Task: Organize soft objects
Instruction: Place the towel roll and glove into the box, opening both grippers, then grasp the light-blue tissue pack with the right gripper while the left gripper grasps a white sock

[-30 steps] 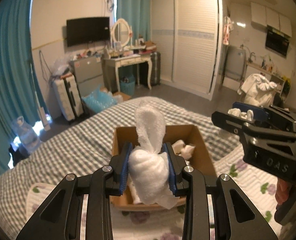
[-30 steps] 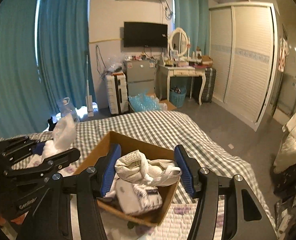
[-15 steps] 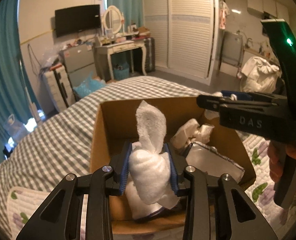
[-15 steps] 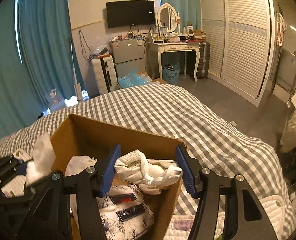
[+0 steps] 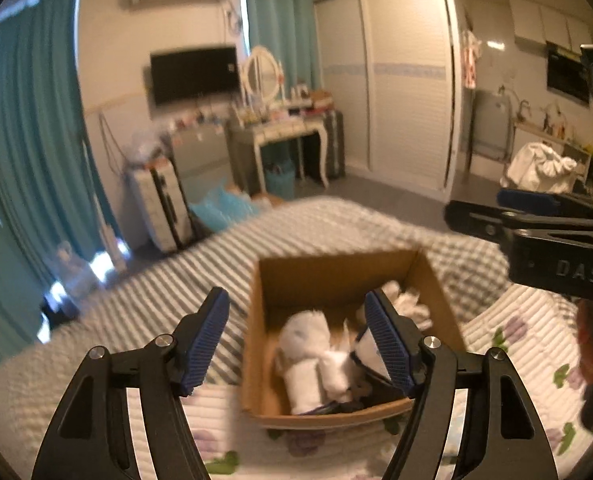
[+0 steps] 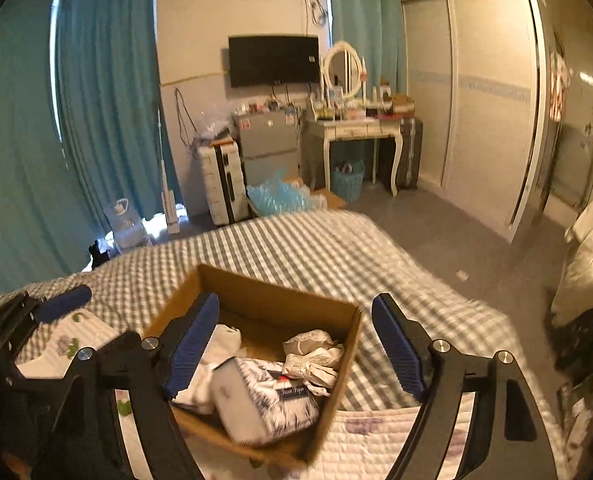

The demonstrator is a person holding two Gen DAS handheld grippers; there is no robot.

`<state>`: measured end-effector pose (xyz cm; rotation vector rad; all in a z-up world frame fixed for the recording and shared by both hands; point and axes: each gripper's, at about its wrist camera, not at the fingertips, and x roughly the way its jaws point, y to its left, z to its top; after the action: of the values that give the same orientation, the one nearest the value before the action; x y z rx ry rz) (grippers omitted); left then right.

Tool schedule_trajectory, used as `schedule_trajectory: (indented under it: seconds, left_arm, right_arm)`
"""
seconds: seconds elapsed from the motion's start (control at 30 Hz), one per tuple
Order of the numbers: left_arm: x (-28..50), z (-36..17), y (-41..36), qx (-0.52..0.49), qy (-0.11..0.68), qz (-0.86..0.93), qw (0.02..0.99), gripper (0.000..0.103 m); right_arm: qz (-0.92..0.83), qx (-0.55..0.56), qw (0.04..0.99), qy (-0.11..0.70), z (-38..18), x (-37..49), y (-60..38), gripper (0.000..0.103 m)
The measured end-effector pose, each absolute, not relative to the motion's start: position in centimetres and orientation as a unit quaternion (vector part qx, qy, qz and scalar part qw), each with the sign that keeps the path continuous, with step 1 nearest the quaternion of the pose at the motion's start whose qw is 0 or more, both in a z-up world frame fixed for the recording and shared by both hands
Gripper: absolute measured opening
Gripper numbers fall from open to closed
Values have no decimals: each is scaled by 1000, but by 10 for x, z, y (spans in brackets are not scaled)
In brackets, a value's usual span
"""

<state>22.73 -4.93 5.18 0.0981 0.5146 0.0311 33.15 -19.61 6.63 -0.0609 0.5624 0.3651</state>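
Checked bed (image 6: 296, 252), tissue pack (image 6: 264, 396) boxed, right-wrist view only

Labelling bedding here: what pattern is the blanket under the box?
Grey-and-white check blanket, clearest in the right wrist view.

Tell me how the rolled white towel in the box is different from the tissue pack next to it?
The rolled towel is plain white and fluffy; the tissue pack has a dark leafy print and a label. The towel is a rounded roll; the pack is a blocky rectangle in smooth wrapping. The towel sits toward the box's left side, the pack nearer the middle. Both lie loose inside the cardboard box, and neither gripper holds them.
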Motion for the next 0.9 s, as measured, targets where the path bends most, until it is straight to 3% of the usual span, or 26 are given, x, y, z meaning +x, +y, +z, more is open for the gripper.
schedule_trajectory:
  seconds: [0.13, 0.2, 0.23, 0.43, 0.77, 0.9]
  left_arm:
    - [184, 102, -46, 49, 207, 21, 977, 72]
    - [161, 123, -46, 42, 194, 15, 980, 84]
    - [148, 132, -47, 42, 188, 14, 981, 85]
    - [104, 137, -47, 38, 183, 41, 981, 85]
    - [91, 54, -69, 33, 235, 73, 969, 85]
    - [119, -2, -76, -5, 309, 64, 949, 85]
  right_arm:
    - [173, -47, 954, 242, 127, 279, -210, 84]
    - [170, -53, 956, 233, 146, 260, -216, 86]
    - [172, -54, 956, 230, 156, 247, -221, 86]
    - [190, -49, 951, 237, 160, 206, -240, 97]
    - [217, -91, 911, 340, 42, 202, -246, 97]
    - [231, -126, 884, 386, -16, 219, -236, 97]
